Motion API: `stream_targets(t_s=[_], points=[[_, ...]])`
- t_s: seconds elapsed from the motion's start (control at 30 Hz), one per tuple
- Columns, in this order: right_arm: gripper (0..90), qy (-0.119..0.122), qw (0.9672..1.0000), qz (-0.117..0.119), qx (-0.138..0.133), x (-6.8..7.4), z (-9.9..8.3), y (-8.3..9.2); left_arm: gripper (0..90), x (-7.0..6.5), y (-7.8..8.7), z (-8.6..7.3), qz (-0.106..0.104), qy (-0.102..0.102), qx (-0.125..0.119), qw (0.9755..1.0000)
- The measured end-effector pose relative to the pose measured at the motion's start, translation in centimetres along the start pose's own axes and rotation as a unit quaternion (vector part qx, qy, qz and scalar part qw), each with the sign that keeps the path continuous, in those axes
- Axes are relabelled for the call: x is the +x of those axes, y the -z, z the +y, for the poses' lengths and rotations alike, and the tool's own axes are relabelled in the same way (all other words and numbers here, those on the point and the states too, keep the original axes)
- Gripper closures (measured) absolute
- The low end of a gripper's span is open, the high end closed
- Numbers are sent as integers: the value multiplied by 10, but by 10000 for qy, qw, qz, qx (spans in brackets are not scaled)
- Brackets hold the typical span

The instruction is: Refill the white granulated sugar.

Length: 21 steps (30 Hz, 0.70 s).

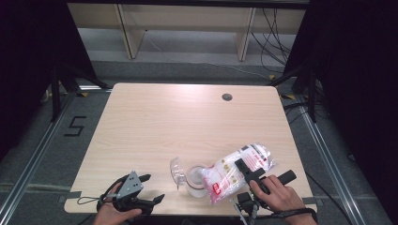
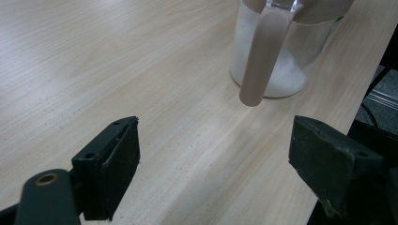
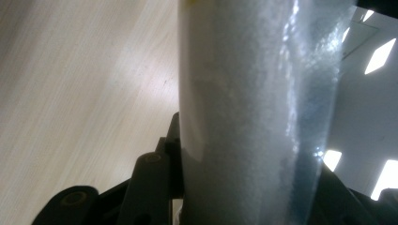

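My left gripper (image 1: 149, 188) rests at the table's near left edge, jaws spread wide with nothing between them; in the left gripper view its pads (image 2: 112, 164) frame bare wood, with the jar ahead and to the right. My right gripper (image 1: 247, 171) is closed around a clear plastic bag of white granules (image 1: 237, 169), holding it tilted with its lower end over the mouth of the glass jar (image 1: 197, 182). In the right gripper view the bag (image 3: 253, 112) stands pinched between the jaws.

I judge the step to be pouring the granules into the jar. To do it well, I should keep the bag's opening right over the jar mouth, tip slowly, and bring the free left gripper in to steady the jar, which sits near the table (image 1: 155, 122) edge.

Count: one jar, already partly filled with white granules; one hinged clear lid (image 1: 177, 169) flipped open to its left; one bag; two grippers.
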State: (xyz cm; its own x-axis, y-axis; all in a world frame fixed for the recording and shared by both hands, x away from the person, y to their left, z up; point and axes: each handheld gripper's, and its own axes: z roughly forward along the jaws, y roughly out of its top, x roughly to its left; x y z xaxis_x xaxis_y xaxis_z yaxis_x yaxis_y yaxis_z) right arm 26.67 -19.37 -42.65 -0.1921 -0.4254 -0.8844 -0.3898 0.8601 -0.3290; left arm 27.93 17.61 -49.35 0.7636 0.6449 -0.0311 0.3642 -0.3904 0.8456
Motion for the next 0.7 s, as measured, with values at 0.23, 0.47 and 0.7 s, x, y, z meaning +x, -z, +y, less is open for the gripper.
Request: stream_targets(t_s=[0.23,0.47,0.7], points=[[659,-84,10000,15,-43,1,-1,-1,166,1,0,0,-19,-37,1,10000],[663,17,10000,41,-79,0,-2,-3,166,2,0,0,-10,-105,-2,9999],[667,-128,9999,65,-58,3,-2,-4,166,2,1,1,-10,-115,1,9999]])
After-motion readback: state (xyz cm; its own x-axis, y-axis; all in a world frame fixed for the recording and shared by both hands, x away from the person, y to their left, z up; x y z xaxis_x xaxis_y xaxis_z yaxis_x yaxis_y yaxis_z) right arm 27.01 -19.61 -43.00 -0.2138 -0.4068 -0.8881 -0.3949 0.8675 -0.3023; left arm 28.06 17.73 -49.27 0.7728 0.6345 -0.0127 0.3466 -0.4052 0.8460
